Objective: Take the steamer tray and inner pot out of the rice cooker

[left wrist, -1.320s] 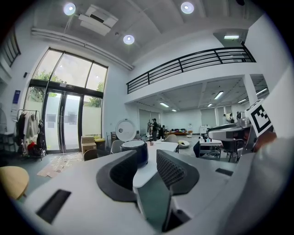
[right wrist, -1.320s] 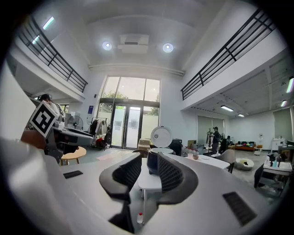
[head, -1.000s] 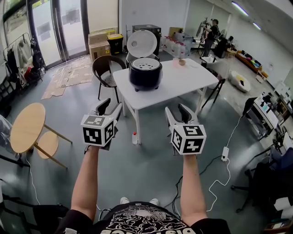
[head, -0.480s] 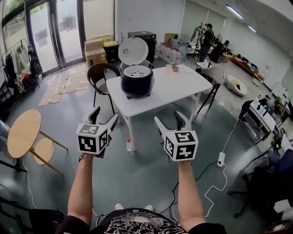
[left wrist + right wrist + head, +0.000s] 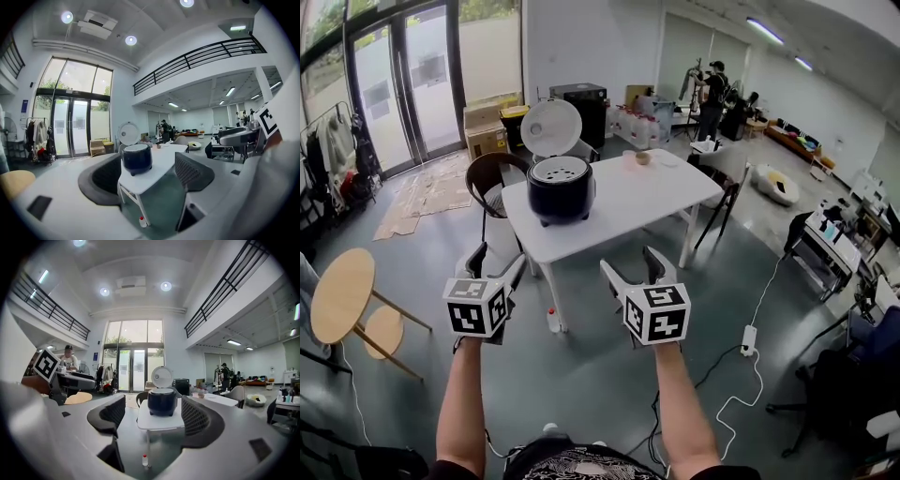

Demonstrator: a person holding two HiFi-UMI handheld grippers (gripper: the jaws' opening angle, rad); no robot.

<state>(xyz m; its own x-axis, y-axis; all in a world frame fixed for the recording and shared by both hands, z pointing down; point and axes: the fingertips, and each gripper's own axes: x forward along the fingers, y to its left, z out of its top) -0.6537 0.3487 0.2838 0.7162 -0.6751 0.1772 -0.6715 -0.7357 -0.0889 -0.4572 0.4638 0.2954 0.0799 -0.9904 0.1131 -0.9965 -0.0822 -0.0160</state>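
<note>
The black rice cooker (image 5: 560, 195) stands on the white table (image 5: 628, 202) with its round lid (image 5: 550, 127) swung up. The white perforated steamer tray (image 5: 561, 170) sits in its top; the inner pot is hidden beneath. Both grippers are held in mid-air well short of the table, aimed at the cooker. The jaws of my left gripper (image 5: 495, 262) are opening, with nothing between them. My right gripper (image 5: 633, 267) is opening too, and empty. The cooker (image 5: 137, 159) shows framed between the left gripper (image 5: 149, 176) pads, and the cooker (image 5: 162, 402) likewise in the right gripper (image 5: 152, 416) view.
A dark chair (image 5: 490, 180) stands behind the table's left end. A small bottle (image 5: 551, 321) stands on the floor by the near table leg. Round wooden tables (image 5: 337, 295) are at the left, a cable and power strip (image 5: 748, 339) at the right. A small bowl (image 5: 643, 157) sits on the table's far side.
The table and cooker have slid down and left in the head view and look nearer. Both grippers' jaws have spread wider.
</note>
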